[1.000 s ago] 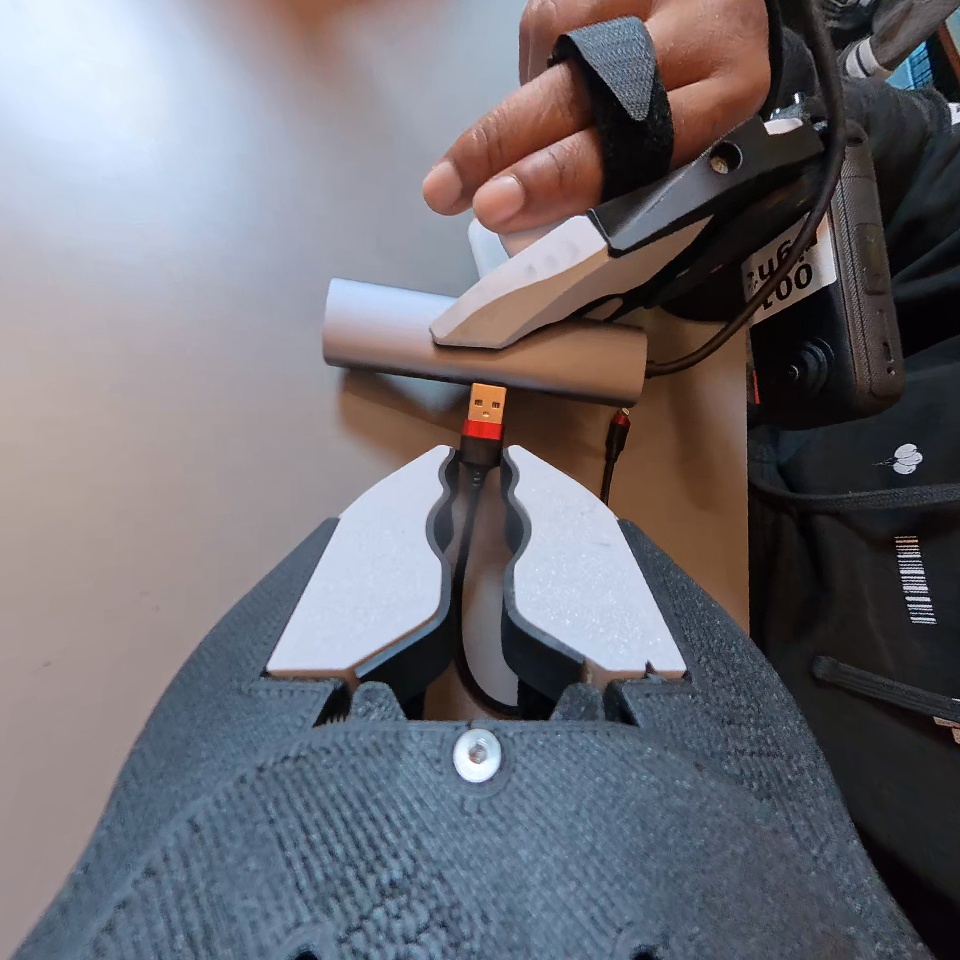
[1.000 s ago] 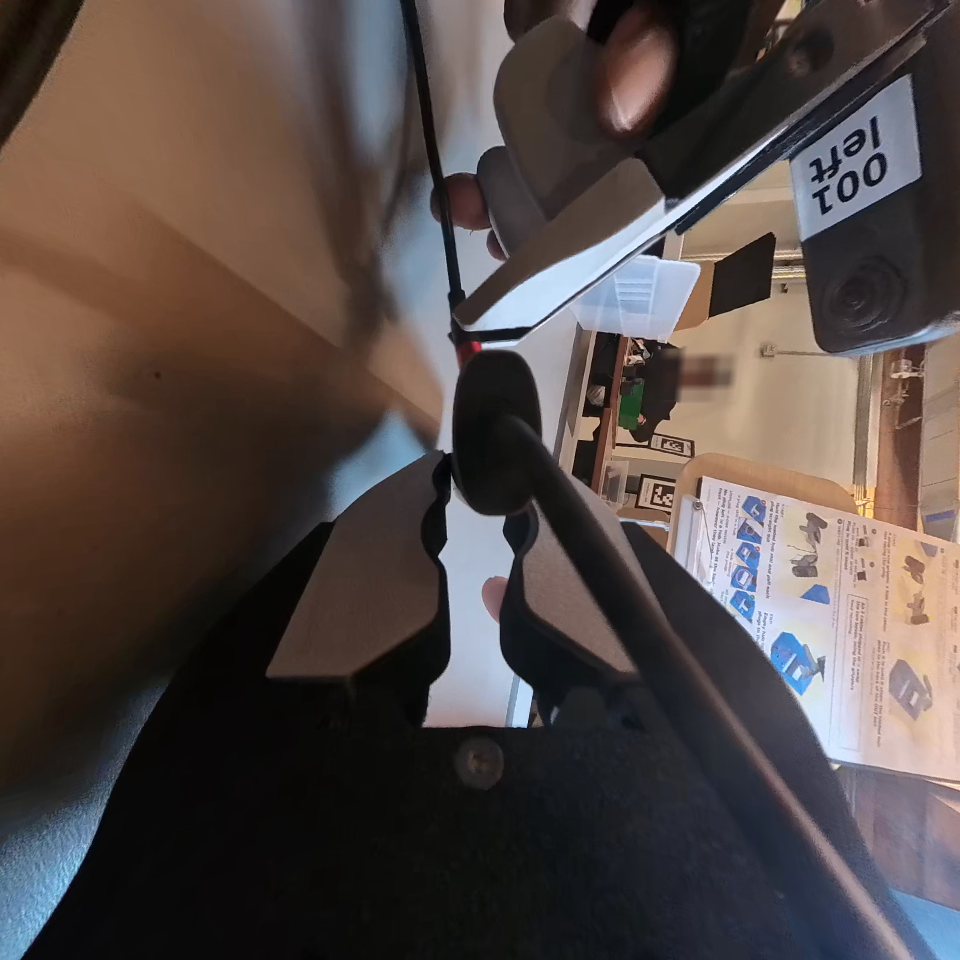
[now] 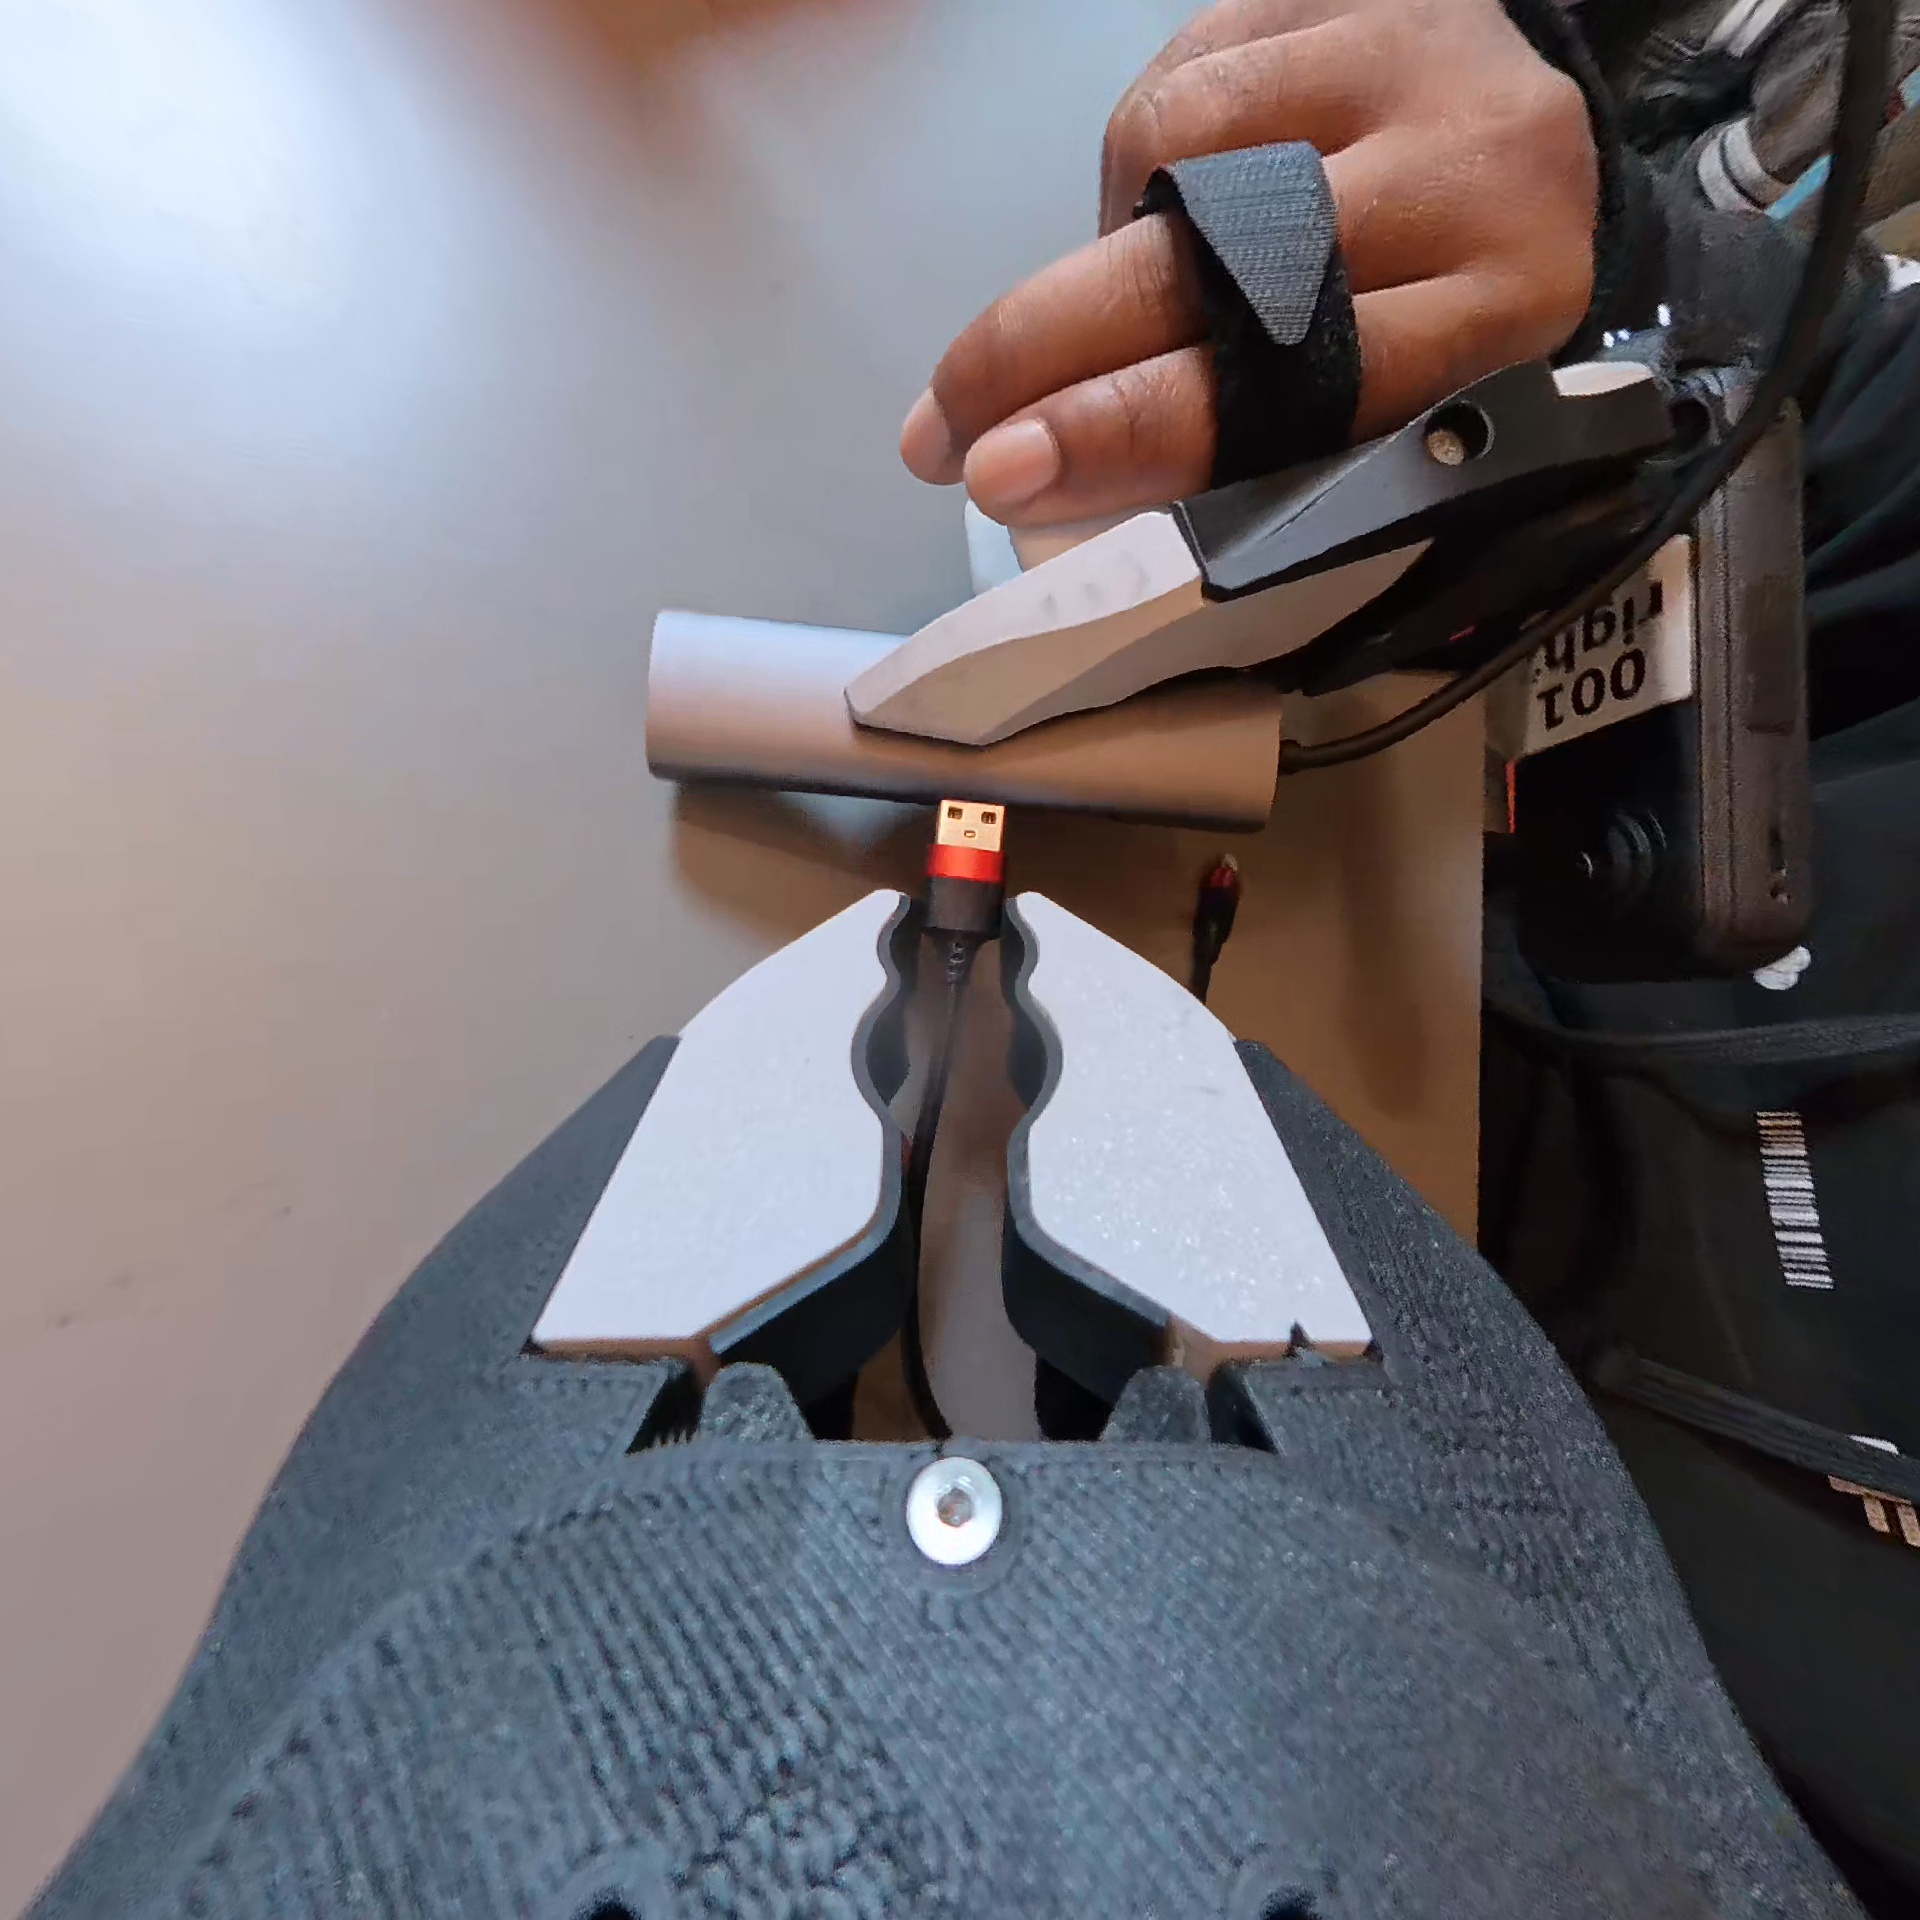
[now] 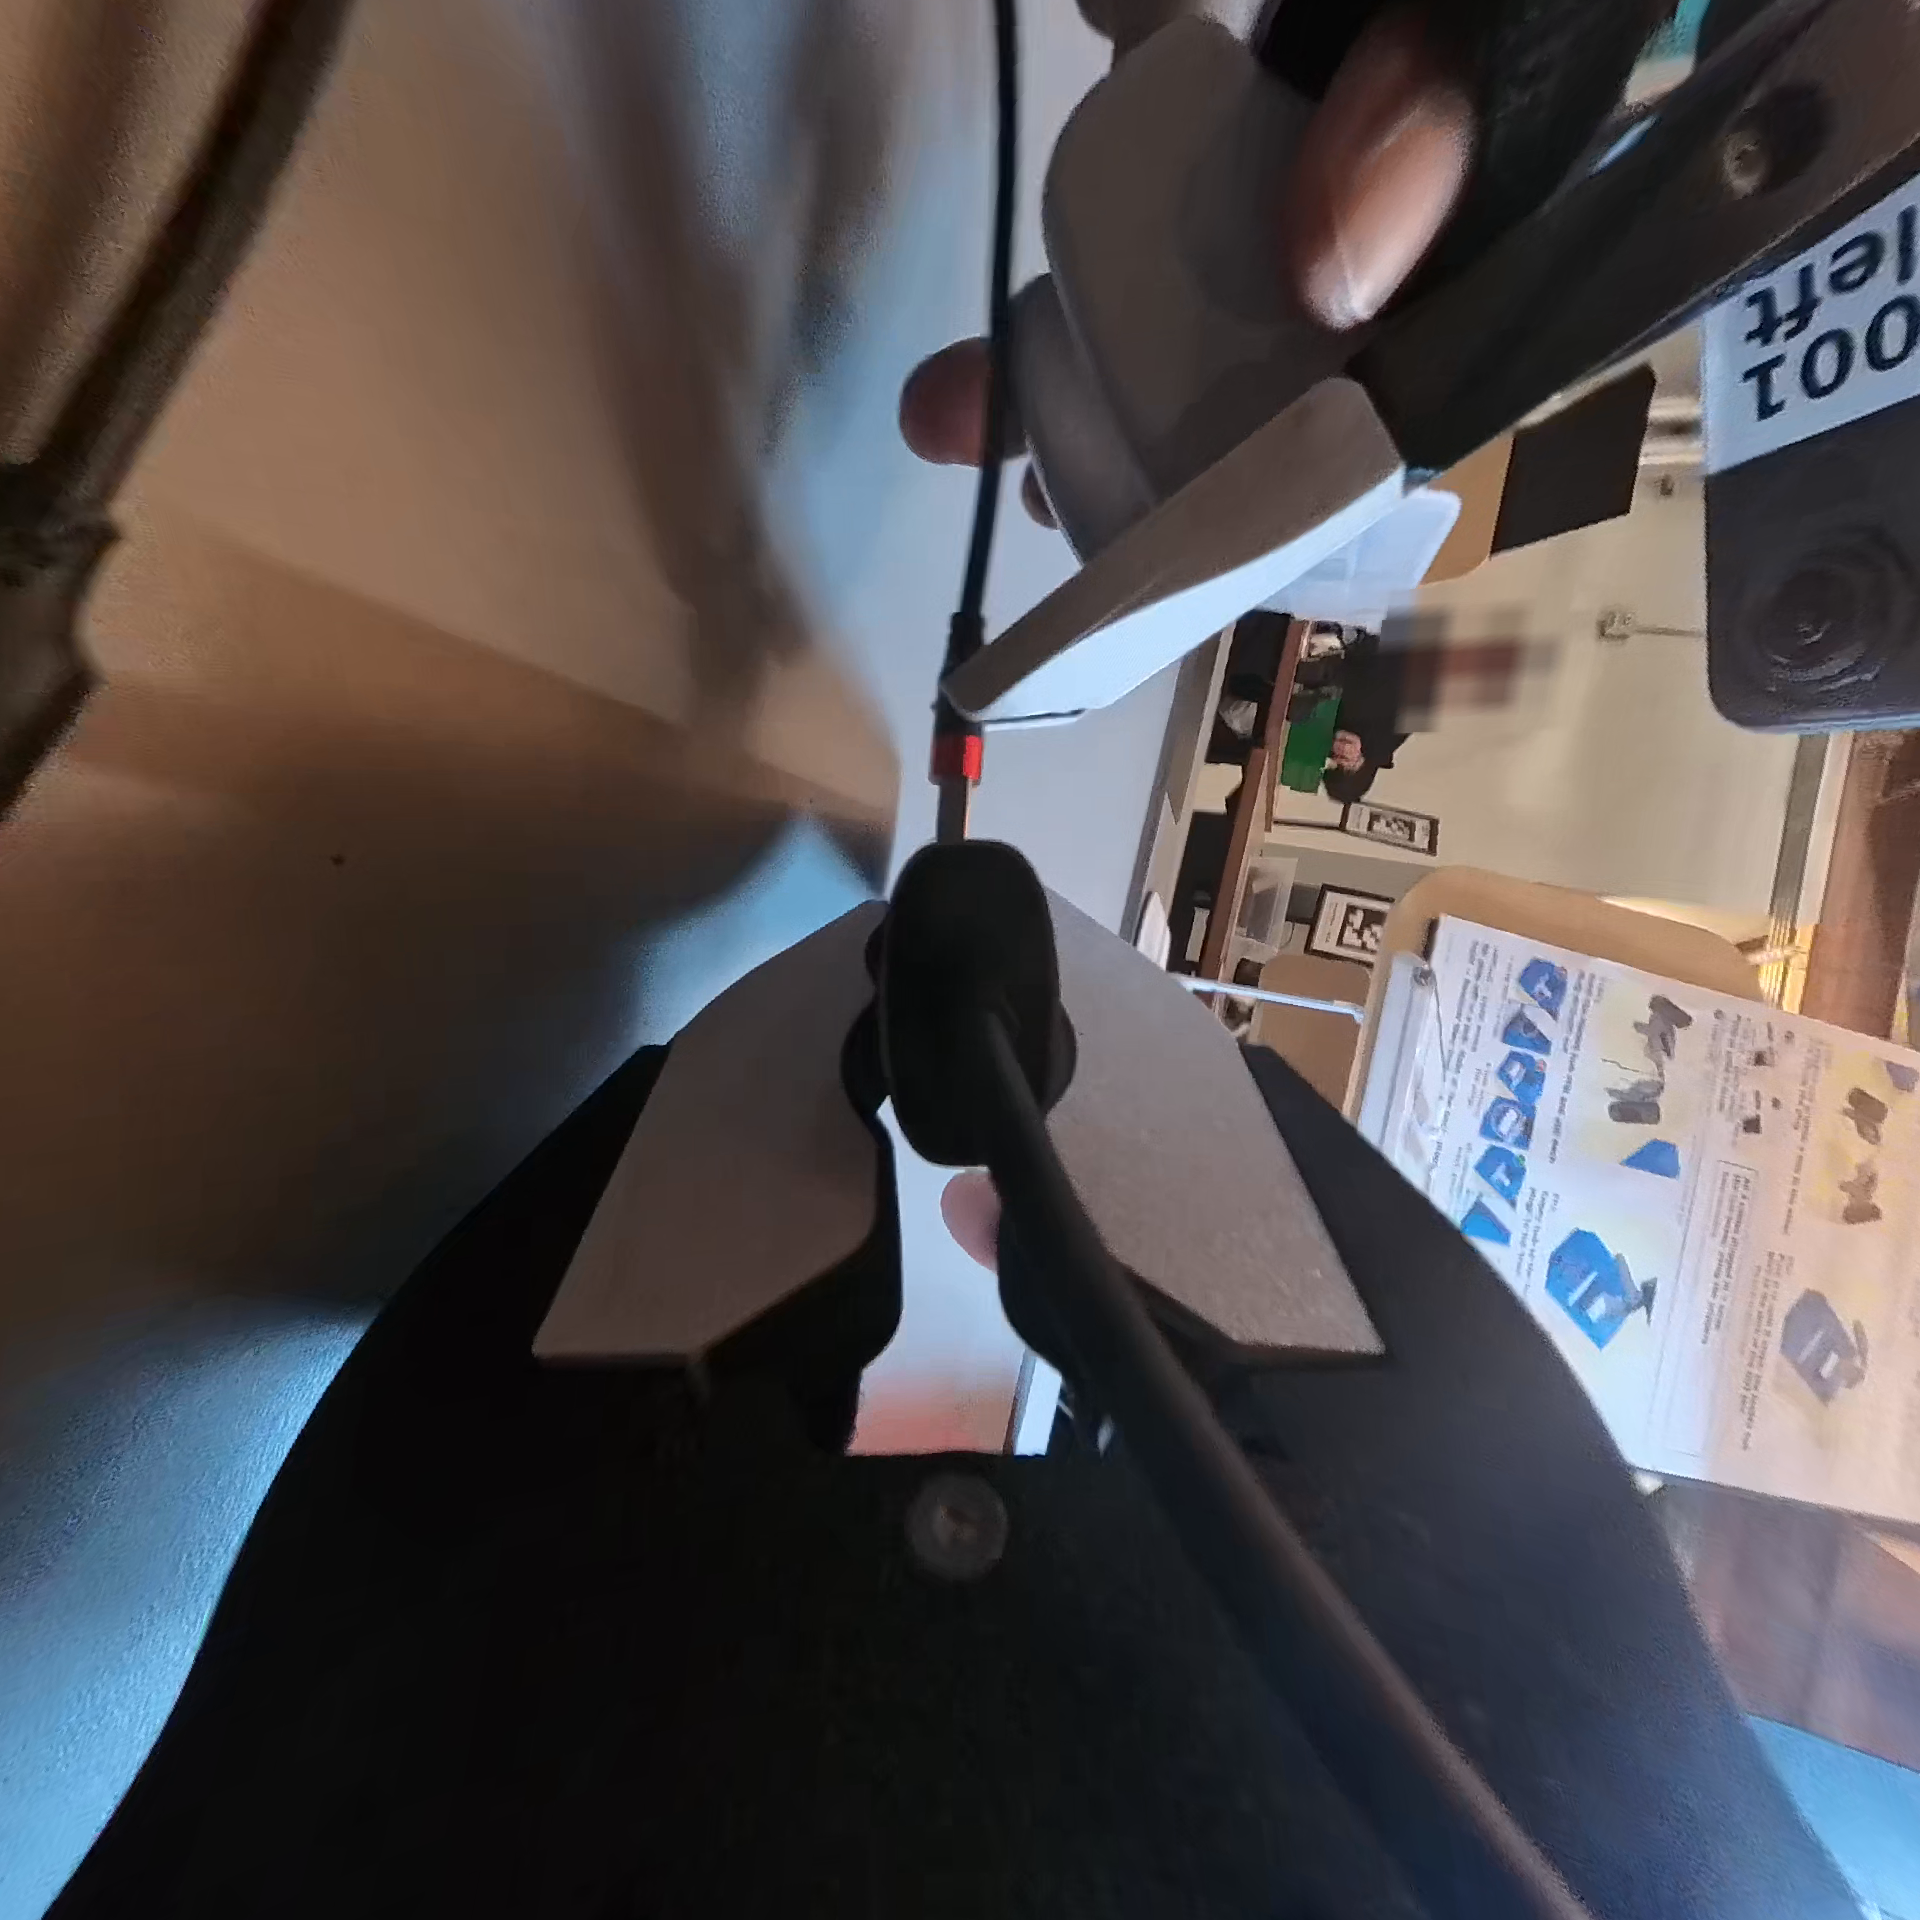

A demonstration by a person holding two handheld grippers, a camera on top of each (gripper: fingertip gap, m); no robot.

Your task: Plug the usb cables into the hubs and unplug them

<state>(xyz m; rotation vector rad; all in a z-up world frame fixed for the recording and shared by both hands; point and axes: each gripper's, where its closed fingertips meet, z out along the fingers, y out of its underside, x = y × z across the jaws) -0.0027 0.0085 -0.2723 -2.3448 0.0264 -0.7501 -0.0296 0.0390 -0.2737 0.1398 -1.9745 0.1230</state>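
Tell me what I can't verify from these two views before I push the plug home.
- Hub port: in the left wrist view the grey USB hub hides its own port face; whether the USB plug has entered it is unclear.
- Hub's far side: covered by the right tool.
- Right wrist view: the tabletop is blurred; the black hub end blocks the plug tip.
- Second cable end: too small to identify.

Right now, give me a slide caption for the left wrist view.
Left gripper holds a red-collared USB plug at the grey hub, which the right gripper steadies on the table.
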